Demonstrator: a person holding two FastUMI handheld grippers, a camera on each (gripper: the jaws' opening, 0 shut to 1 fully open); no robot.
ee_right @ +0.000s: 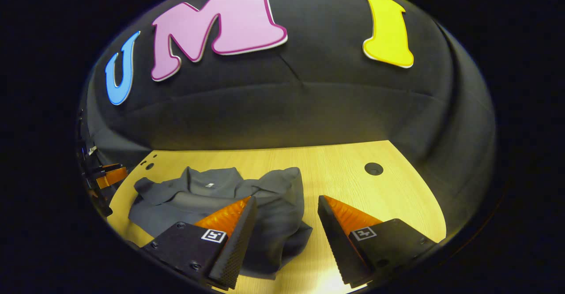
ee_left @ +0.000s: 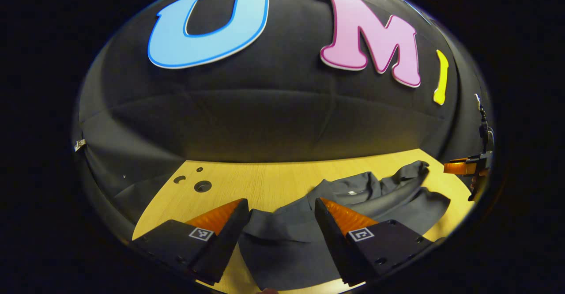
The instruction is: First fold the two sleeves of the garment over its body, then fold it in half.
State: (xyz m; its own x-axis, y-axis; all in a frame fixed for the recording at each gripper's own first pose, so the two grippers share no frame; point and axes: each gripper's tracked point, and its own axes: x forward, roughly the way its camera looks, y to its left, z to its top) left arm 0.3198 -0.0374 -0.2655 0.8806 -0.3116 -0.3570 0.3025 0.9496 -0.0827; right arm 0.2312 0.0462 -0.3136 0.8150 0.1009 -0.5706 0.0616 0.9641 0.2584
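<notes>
Two gripper (ee_left: 281, 205) (ee_right: 286, 203) units, one garment (ee_right: 220, 197)

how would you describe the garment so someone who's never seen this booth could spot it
Look at the light wooden table in front of the black cloth wall. The garment lies crumpled on it: dark grey, collar toward the wall, the one soft thing there.

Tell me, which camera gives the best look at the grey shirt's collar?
The right gripper view: the garment lies spread there, its collar unobstructed. In the left gripper view the garment sits behind that gripper's fingers, collar partly masked.
</notes>
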